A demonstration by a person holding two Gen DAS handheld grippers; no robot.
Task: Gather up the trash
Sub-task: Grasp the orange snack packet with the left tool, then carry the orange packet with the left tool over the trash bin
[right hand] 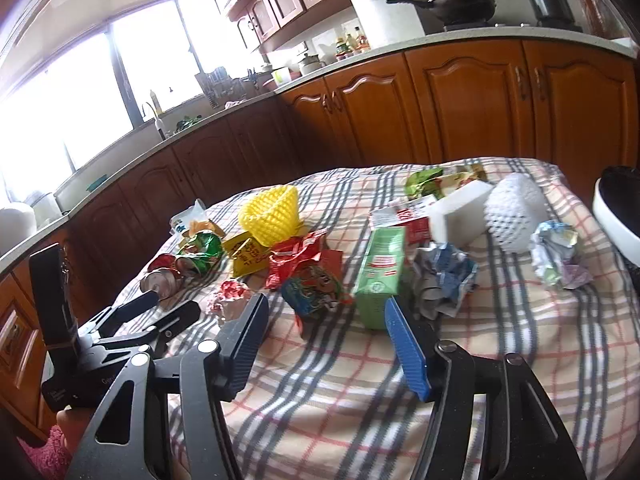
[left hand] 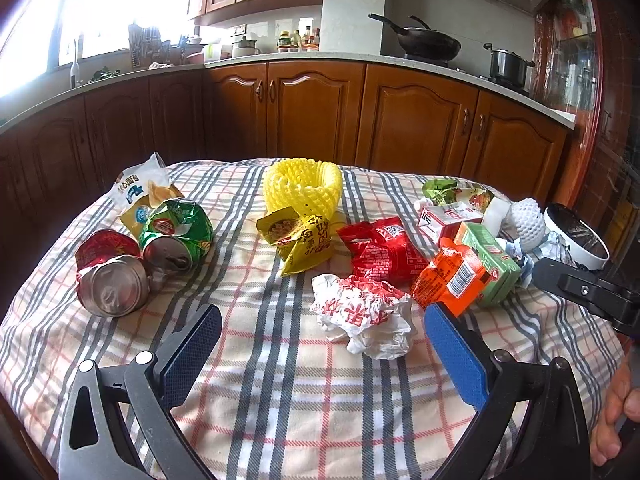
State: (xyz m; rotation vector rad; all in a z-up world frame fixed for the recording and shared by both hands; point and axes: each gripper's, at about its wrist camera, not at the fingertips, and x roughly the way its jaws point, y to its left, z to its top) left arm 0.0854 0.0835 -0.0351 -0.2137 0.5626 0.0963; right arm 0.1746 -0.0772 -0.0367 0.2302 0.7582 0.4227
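Observation:
Trash lies scattered on a plaid tablecloth [left hand: 280, 380]. Two crushed cans [left hand: 116, 276] lie at the left, a yellow foam net [left hand: 304, 188] at the back, a yellow wrapper [left hand: 300, 240], a red wrapper [left hand: 380, 252], a crumpled white paper [left hand: 364, 316], an orange packet [left hand: 452, 280] and a green carton [left hand: 492, 264]. My left gripper [left hand: 320, 320] is open and empty, just short of the white paper. My right gripper [right hand: 324, 312] is open and empty, low over the cloth near the green carton [right hand: 380, 272] and a colourful packet [right hand: 312, 288].
A white bin with a black liner [left hand: 576, 236] stands at the table's right edge, also in the right wrist view [right hand: 616, 216]. White foam net [right hand: 516, 208], white block [right hand: 460, 212] and crumpled papers [right hand: 444, 280] lie near it. Kitchen cabinets [left hand: 400, 120] stand behind the table.

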